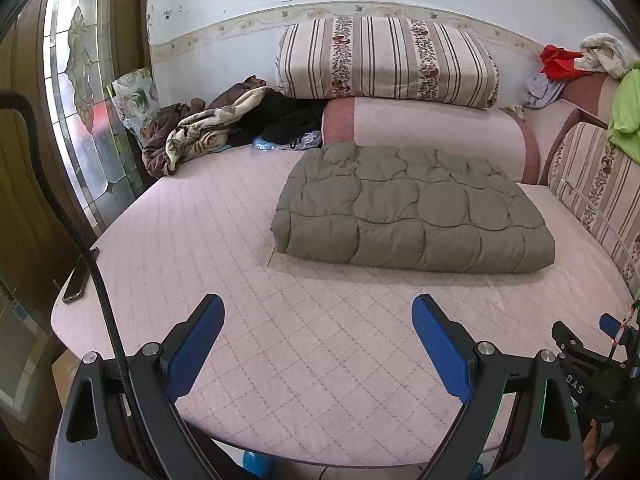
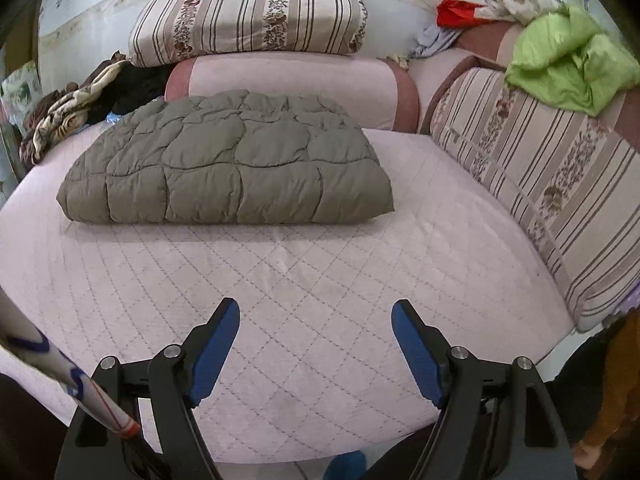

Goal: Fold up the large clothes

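Both of your grippers, left gripper (image 1: 318,312) and right gripper (image 2: 316,316), hang released, well short of the folded grey-green quilted padded garment (image 1: 412,212) lying mid pink quilted bed (image 1: 280,340). It looks soft, bulky and springy; pinch its near folded edge.

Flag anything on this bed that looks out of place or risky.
A phone lies at the mattress's left edge, close to slipping off. Crumpled clothes are heaped in the back corner. The folded grey quilt looks tidy.
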Demonstrator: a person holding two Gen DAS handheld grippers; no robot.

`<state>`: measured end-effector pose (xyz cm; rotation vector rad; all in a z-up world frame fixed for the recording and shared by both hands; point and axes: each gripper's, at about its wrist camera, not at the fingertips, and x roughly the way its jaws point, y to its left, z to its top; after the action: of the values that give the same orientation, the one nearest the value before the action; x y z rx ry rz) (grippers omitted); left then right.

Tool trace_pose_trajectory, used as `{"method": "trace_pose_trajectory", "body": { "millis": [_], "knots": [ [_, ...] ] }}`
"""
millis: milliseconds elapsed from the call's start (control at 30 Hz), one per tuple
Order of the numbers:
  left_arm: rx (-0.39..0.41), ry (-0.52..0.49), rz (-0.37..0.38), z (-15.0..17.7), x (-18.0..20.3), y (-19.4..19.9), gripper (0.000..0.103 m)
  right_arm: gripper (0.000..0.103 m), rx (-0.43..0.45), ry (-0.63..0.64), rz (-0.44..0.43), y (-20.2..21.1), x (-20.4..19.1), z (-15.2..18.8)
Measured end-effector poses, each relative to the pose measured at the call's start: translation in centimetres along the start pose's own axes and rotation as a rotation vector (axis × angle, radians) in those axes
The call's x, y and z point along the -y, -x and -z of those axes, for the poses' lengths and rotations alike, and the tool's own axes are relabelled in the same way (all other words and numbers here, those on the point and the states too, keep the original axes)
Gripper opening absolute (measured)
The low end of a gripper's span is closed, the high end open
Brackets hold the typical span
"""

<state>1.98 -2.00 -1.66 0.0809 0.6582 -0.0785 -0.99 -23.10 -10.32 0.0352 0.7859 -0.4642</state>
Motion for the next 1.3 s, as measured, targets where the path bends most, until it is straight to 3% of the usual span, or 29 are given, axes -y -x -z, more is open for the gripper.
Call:
{"method": "trace_pose_trajectory", "body": {
  "millis": [167,333,467,633,733,867,1000,1100,1233,1300],
  "knots": [
    [-0.003,-0.009,-0.023,-0.3,-0.5,-0.8,0.094,0.082,-0.006,0.013,0.011,-0.5,-0.1,-0.1],
    [-0.029,-0.032,-0.04,-2.5,-1.8,-4.5,0.094,0.082,-0.004,0.036,0.031,-1.6,0.6,-1.4],
    [-0.09,-0.037,-0.05,-5.5,-3.5,-10.7,0.094,0.085,-0.039,-0.021,0.036,-5.3,4.1,-5.2],
    [-0.195,0.052,0.018,-8.3,-6.2,-19.7,0.094,0.088,-0.137,-0.148,-0.038,-12.6,9.5,-10.2],
    [-0.236,0.123,0.108,-9.3,-7.3,-24.2,0.094,0.092,-0.165,-0.198,-0.09,-16.5,11.9,-12.8],
    [-0.291,0.206,0.271,-10.1,-8.3,-29.7,0.094,0.094,-0.223,-0.31,-0.242,-22.7,14.9,-16.1],
    [-0.37,0.319,0.515,-10.3,-9.1,-35.2,0.094,0.097,-0.311,-0.439,-0.47,-29.1,16.0,-17.5],
    [-0.424,0.401,0.674,-9.9,-9.3,-39.1,0.094,0.099,-0.349,-0.48,-0.592,-32.5,15.5,-17.6],
    [-0.452,0.431,0.719,-9.2,-8.2,-40.8,0.094,0.1,-0.399,-0.476,-0.745,-35.8,12.9,-18.1],
    [-0.441,0.386,0.708,-9.9,-7.1,-40.0,0.093,0.101,-0.385,-0.456,-0.742,-36.1,11.9,-18.5]
  ]
}}
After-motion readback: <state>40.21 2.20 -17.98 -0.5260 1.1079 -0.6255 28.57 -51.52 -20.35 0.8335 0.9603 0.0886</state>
